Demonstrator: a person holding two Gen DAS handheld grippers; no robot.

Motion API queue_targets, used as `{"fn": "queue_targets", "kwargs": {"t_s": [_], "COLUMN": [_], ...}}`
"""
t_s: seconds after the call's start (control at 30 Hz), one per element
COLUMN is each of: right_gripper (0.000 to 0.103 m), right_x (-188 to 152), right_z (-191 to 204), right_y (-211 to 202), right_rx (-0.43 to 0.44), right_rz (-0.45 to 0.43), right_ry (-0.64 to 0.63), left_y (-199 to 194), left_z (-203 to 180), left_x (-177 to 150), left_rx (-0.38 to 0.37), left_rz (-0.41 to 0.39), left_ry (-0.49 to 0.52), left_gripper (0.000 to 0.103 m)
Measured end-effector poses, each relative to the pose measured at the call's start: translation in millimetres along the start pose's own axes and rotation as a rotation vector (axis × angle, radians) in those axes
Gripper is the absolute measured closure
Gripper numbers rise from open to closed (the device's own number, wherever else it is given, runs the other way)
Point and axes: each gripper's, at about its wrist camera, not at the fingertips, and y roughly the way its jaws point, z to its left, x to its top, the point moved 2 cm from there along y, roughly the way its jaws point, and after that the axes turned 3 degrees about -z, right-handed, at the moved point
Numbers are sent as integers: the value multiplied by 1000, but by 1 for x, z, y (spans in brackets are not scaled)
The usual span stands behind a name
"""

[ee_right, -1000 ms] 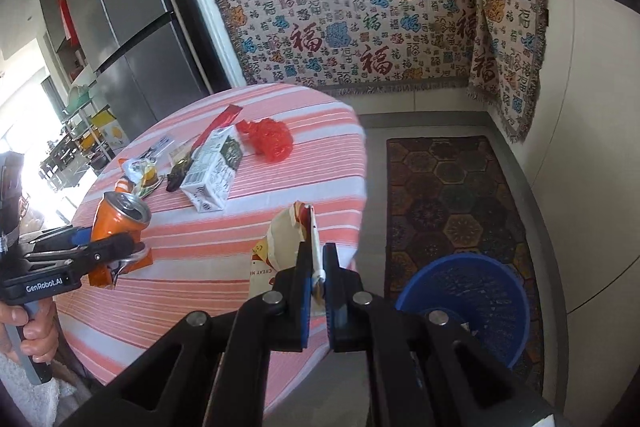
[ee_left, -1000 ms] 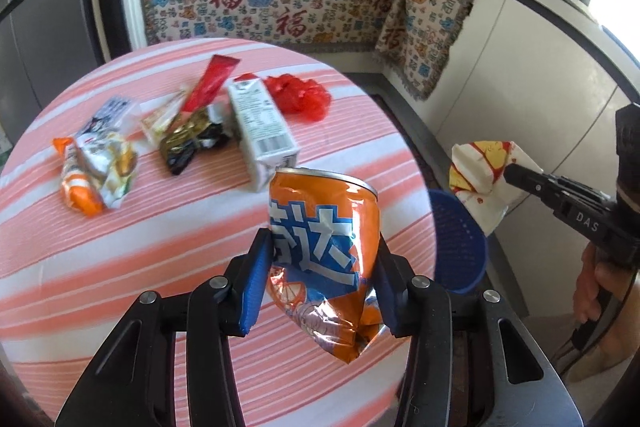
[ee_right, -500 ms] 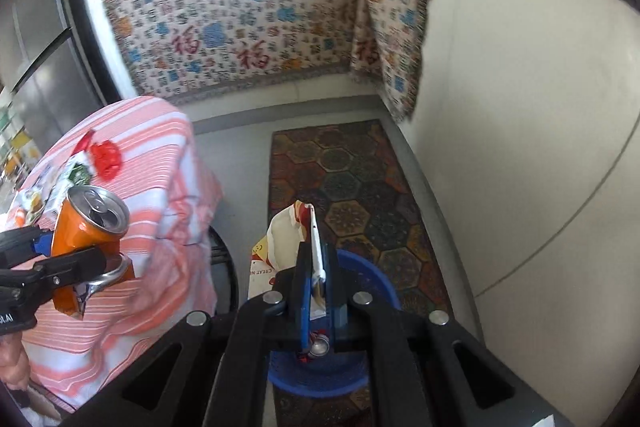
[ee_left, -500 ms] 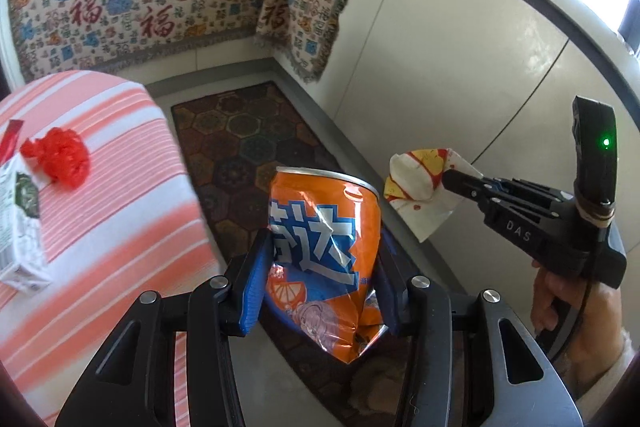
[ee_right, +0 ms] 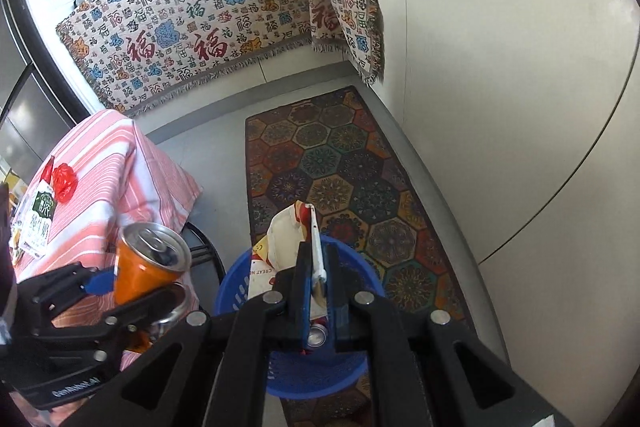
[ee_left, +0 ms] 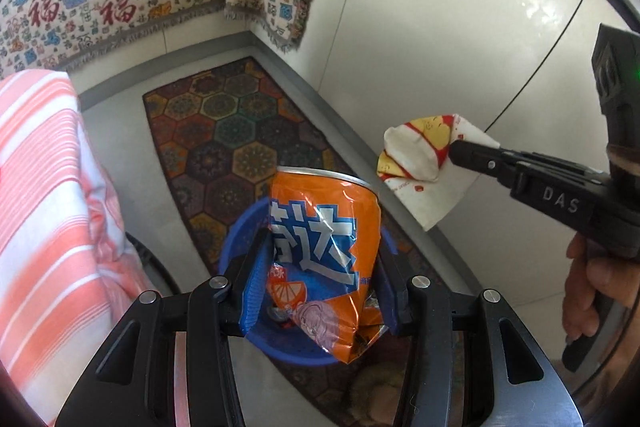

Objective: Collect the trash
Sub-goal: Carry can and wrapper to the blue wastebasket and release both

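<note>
The step in hand looks like the drop: both pieces of trash are up in the air over the bin and none has been let go yet. On the left, the striped table [ee_right: 100,163] has three things I can count on it: one milk carton [ee_right: 38,223], one red crumpled bag [ee_right: 64,181] and one thin red packet [ee_right: 49,169]; more may be hidden past the edge. Next comes the left gripper [ee_left: 320,275], its jaws part way apart and pressed on the sides of one dented orange can [ee_left: 324,247]. Under the can sits one blue basket [ee_right: 240,287] on the patterned rug [ee_right: 340,167], and one more can [ee_right: 318,335] seems to lie inside it. To the right, the right gripper [ee_right: 316,279] has its jaws pinched nearly together on one paper wrapper [ee_right: 280,239], which hangs right above the basket. I think the next move is to open each gripper while it is right over the basket, so nothing falls on the rug.
</note>
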Motion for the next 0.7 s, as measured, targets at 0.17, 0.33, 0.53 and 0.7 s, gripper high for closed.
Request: {"fn": "queue_targets", "kwargs": {"t_s": [0.17, 0.33, 0.53, 0.7], "right_gripper": [94, 91, 66, 62], "right_x": [3, 4, 5, 12], "right_z": [-6, -9, -12, -10], "right_y": [7, 16, 14, -4], "right_rx": [4, 34, 52, 10], "right_rz": [11, 29, 15, -60], "right_ry": [19, 48, 76, 54], "left_y": [12, 18, 15, -20], "left_z": [-1, -1, -1, 3], "left_x": [2, 2, 6, 2], "left_rx": [9, 19, 11, 18], "left_rz": [6, -18, -39, -127], "left_ry": [14, 17, 2, -39], "left_gripper": [53, 28, 22, 17]}}
